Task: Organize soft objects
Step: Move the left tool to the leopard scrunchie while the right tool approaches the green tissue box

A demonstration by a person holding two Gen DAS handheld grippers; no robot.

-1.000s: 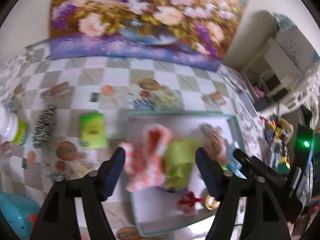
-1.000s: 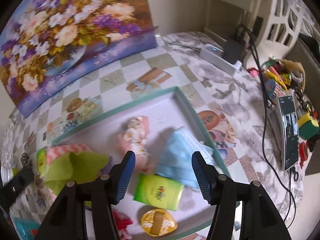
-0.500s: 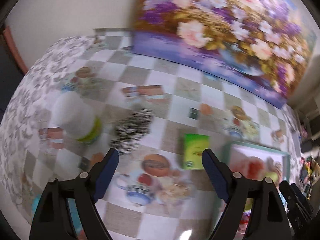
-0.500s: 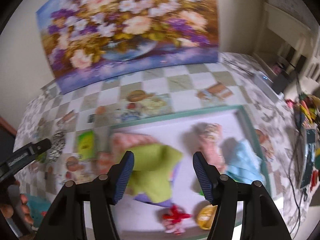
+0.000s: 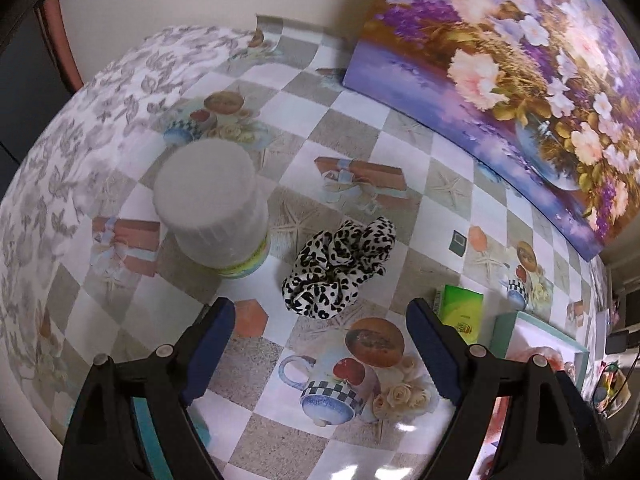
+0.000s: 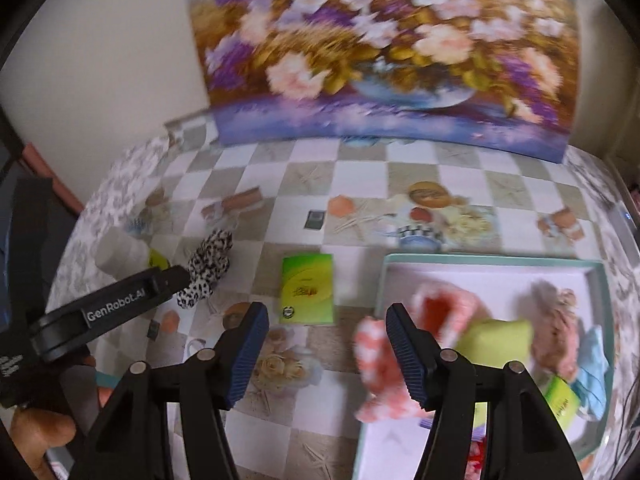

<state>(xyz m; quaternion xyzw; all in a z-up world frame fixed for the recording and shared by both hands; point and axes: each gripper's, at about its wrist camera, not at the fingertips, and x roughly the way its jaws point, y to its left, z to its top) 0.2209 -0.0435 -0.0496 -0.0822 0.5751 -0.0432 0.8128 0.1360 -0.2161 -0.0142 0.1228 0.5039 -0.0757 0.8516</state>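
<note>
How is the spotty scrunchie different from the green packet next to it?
The spotty scrunchie is black-and-white and ruffled into a floppy bunch; the green packet is plain bright green, flat and boxy with straight edges. The scrunchie lies near the white jar; the packet lies beside the tray. Both rest on the checked tablecloth, outside the tray.

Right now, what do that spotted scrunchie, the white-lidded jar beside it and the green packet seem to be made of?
Spotted scrunchie: soft woven fabric, likely matte; it gathers in ruffled folds. White-lidded jar: probably plastic, with a ribbed, dull lid and a printed label band. Green packet: looks like glossy printed film or card; its flat face shows a slight sheen.
</note>
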